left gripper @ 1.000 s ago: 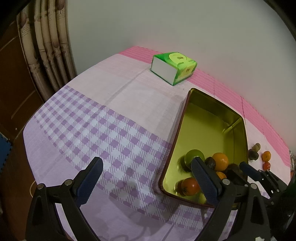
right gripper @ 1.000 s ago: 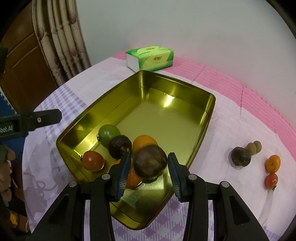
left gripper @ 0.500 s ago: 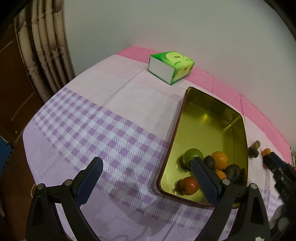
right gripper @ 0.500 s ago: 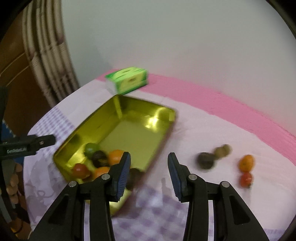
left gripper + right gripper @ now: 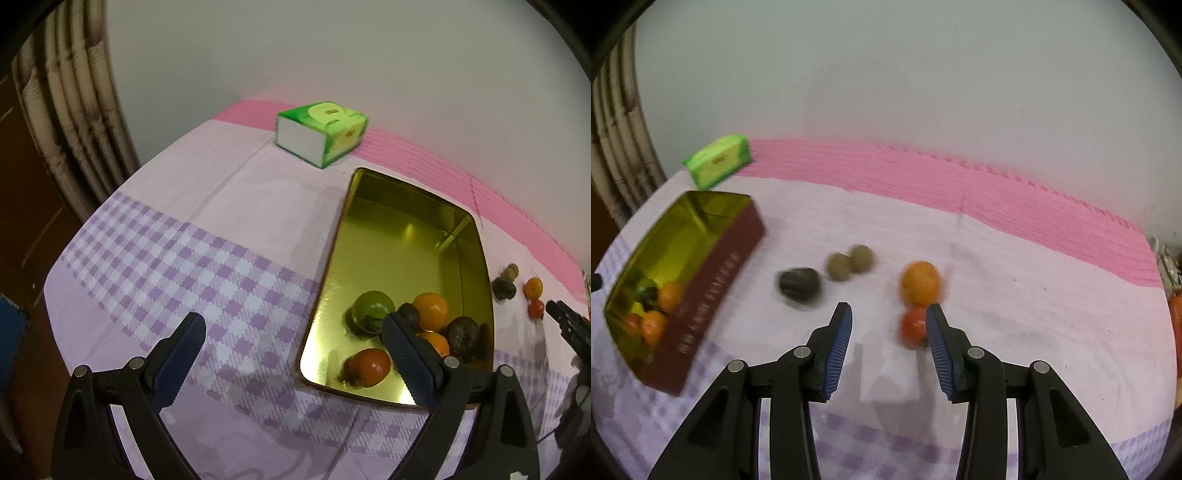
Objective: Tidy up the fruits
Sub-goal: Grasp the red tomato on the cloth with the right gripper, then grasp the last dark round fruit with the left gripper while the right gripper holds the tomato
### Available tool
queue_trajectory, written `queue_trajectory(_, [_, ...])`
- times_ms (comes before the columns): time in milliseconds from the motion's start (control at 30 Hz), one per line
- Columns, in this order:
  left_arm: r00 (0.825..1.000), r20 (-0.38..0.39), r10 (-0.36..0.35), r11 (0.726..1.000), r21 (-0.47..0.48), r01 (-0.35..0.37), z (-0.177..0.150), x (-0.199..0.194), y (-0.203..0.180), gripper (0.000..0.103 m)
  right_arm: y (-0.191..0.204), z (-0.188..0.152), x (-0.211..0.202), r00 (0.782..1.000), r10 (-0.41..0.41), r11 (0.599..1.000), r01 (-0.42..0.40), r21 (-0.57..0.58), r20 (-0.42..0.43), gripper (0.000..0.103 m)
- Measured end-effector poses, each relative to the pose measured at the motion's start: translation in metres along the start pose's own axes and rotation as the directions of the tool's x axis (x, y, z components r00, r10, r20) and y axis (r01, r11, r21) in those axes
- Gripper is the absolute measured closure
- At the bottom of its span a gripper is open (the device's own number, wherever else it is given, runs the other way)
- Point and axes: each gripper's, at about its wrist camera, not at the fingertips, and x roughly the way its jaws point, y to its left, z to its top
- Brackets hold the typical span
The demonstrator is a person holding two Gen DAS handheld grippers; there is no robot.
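1. The gold tin (image 5: 402, 258) is placed on the desk (image 5: 207, 206), and six fruits are already collected at its near end, among them a green fruit (image 5: 372, 309), a red tomato (image 5: 369, 366) and a dark fruit (image 5: 463, 334); the far end is left free, probably for the rest.
2. The left gripper (image 5: 291, 350) is held over the checked cloth beside the tin, its fingers wide apart and empty, so no fruit is carried by it.
3. The right gripper (image 5: 889, 334) is pointed at the loose fruits, and its fingers are parted with nothing between them.
4. A small red tomato (image 5: 912, 326) is seen just at the right finger, touching an orange (image 5: 920, 282) behind it; it is judged to be the next thing to be taken.
5. A dark fruit (image 5: 798, 283) and two brownish round fruits (image 5: 849, 261) are lying apart, between the tin and the orange.
6. A green tissue box (image 5: 321, 137) is standing beyond the tin, out of the way.
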Motion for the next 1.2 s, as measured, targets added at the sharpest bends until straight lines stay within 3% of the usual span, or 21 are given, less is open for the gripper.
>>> queue_trajectory(400, [0.999, 0.030, -0.021, 0.997, 0.069, 0.019, 0.001, -0.001, -0.021, 0.008, -0.020, -0.003, 0.038, 0.999, 0.043, 0.999, -0.043, 0.001, -0.033, 0.060])
queue_trajectory(633, [0.999, 0.020, -0.043, 0.991, 0.126, 0.040, 0.005, 0.001, -0.056, 0.008, -0.024, -0.011, 0.050, 0.997, 0.073, 0.997, -0.073, 0.016, -0.031, 0.060])
queue_trajectory(800, [0.995, 0.001, -0.100, 0.973, 0.209, 0.097, 0.005, 0.002, -0.100, 0.008, -0.026, -0.016, 0.050, 0.998, 0.067, 0.998, -0.067, 0.011, -0.014, 0.061])
queue_trajectory(900, [0.991, -0.009, -0.136, 0.957, 0.257, 0.134, 0.004, 0.002, -0.127, 0.008, -0.026, -0.017, 0.049, 0.998, 0.055, 0.999, -0.055, 0.003, -0.006, 0.071])
queue_trajectory(1200, [0.974, -0.054, -0.222, 0.912, 0.341, 0.227, 0.007, 0.010, -0.194, 0.008, -0.050, -0.031, 0.036, 0.999, 0.028, 0.998, -0.029, 0.050, 0.015, 0.072])
